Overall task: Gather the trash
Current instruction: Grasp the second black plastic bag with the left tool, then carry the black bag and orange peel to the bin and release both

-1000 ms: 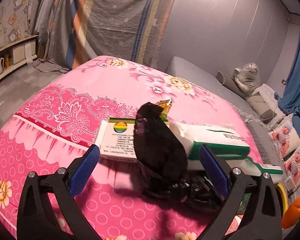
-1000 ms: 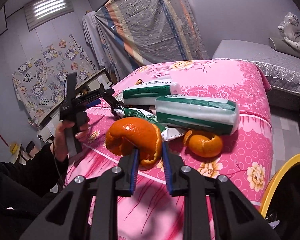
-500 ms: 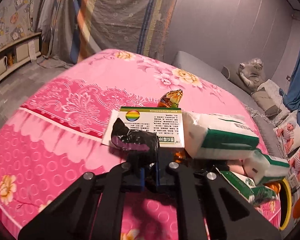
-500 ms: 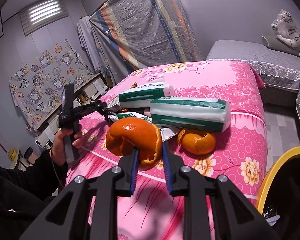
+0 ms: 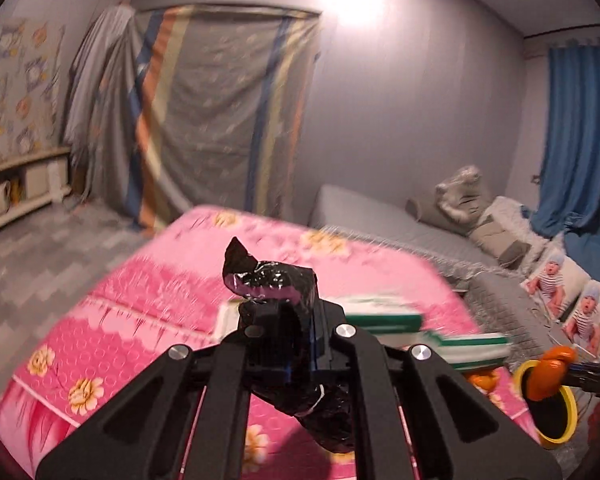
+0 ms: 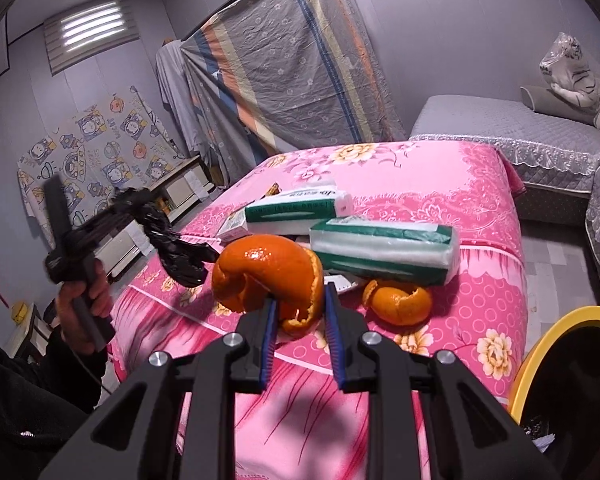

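Observation:
My left gripper (image 5: pixel 290 322) is shut on a crumpled black plastic bag (image 5: pixel 276 284) and holds it above the pink table; the bag hangs down below the fingers. It also shows in the right wrist view (image 6: pixel 172 240), lifted at the left. My right gripper (image 6: pixel 300 308) is shut on a large orange peel (image 6: pixel 270 272), held above the table's near edge. A second orange peel (image 6: pixel 398 300) lies on the pink cloth just right of it. The yellow-rimmed trash bin (image 6: pixel 556 332) stands at the lower right, beside the table.
Two green-and-white tissue packs (image 6: pixel 384 250) (image 6: pixel 296 206) and a white box (image 6: pixel 232 226) lie mid-table on the pink floral cloth (image 6: pixel 420 184). A grey sofa (image 6: pixel 520 128) stands beyond, with blue curtains (image 5: pixel 576 132) to the right. The bin also shows in the left wrist view (image 5: pixel 552 408).
My left gripper closed on the black bag and lifted it up off the table. My right gripper kept its hold on the orange peel and hardly moved.

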Available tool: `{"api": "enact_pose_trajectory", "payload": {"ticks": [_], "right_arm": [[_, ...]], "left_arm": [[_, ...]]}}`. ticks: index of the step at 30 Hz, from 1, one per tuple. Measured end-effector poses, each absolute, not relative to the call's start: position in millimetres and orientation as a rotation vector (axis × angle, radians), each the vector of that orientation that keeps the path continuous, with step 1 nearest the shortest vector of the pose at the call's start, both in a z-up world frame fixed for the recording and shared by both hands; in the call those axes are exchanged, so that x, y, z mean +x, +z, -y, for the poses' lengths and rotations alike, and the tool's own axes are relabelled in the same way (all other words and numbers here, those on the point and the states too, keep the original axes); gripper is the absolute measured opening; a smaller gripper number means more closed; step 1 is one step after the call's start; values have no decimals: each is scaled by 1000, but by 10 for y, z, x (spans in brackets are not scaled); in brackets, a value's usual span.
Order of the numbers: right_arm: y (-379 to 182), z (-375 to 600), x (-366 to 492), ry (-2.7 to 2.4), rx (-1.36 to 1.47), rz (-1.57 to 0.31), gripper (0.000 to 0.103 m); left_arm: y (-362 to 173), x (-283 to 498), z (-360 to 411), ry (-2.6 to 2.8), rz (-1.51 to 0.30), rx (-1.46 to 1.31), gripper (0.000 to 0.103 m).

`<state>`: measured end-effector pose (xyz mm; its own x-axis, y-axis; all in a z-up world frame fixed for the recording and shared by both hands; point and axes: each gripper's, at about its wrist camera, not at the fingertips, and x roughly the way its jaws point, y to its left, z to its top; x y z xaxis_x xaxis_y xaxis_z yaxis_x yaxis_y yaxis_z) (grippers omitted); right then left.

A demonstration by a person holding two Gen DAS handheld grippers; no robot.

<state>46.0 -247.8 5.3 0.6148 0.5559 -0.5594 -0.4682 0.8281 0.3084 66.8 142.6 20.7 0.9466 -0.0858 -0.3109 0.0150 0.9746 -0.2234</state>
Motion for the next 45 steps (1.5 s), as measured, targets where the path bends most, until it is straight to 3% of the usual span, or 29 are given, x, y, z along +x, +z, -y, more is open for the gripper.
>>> {"api": "enact_pose_trajectory", "payload": {"ticks": [13, 45], "right_arm": [[142, 2651, 372, 544, 168, -655, 21], [-81, 4421, 62, 42, 334, -534, 21]], "left_arm": [[598, 547, -467, -258, -300, -75, 5], [461, 954, 1870, -751, -389, 121, 5]]}}
